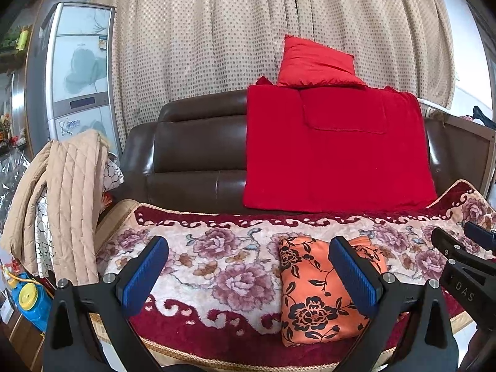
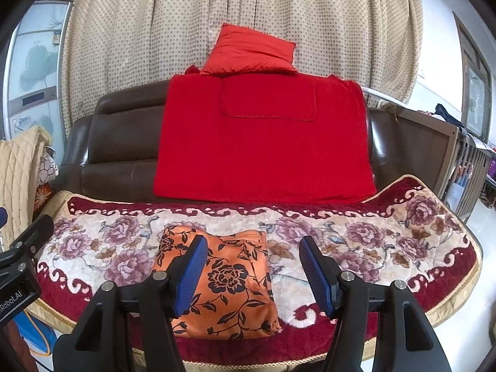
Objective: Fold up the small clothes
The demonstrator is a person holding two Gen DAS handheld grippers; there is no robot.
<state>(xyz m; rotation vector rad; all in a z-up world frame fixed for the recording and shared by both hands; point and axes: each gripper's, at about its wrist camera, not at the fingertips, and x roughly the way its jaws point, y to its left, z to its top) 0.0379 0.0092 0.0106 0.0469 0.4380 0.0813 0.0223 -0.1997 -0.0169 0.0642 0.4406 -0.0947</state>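
Note:
An orange cloth with a black flower print (image 1: 313, 291) (image 2: 226, 282) lies folded into a compact rectangle on the floral sofa cover (image 1: 217, 272) (image 2: 372, 248). My left gripper (image 1: 248, 276) hovers in front of it, open, with nothing between its blue pads (image 1: 141, 276); the cloth sits behind its right finger. My right gripper (image 2: 252, 272) is open too, its left pad (image 2: 190, 276) over the cloth's left half, and I see no pad pressing on the fabric. The right gripper's black tip (image 1: 458, 254) shows at the right edge of the left wrist view.
A red blanket (image 2: 263, 142) hangs over the brown leather sofa back (image 1: 192, 155) with a red pillow (image 2: 248, 51) on top. A beige quilted coat (image 1: 62, 204) is draped at the left end. Behind stand a dotted curtain (image 1: 217, 37) and a fridge (image 1: 80, 71).

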